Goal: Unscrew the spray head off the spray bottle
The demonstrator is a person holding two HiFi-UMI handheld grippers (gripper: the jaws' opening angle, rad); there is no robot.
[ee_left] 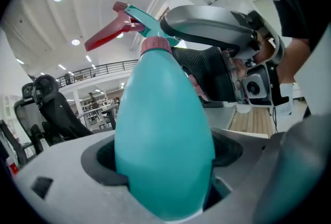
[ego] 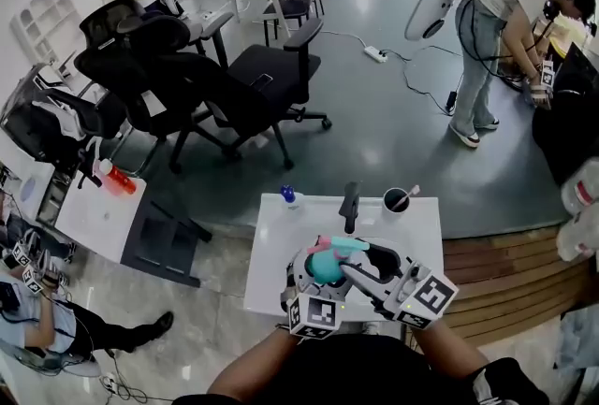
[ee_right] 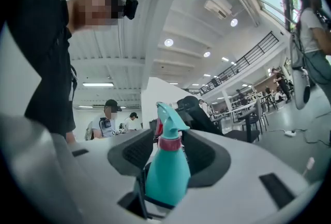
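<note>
Head view puts the teal egg-shaped plastic spray bottle (ego: 325, 268) above the white table (ego: 271, 282), clamped in the left gripper (ee_left: 163, 166), the right gripper (ee_right: 166, 158) straddling it open-jawed; unscrewing seems unstarted, so next it must grip the pink-collared spray head (ee_right: 168, 124) and twist.

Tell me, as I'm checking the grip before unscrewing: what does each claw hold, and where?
Left claw clamps the spray bottle round its belly. Right claw straddles its pink collar; whether it grips cannot be told.
</note>
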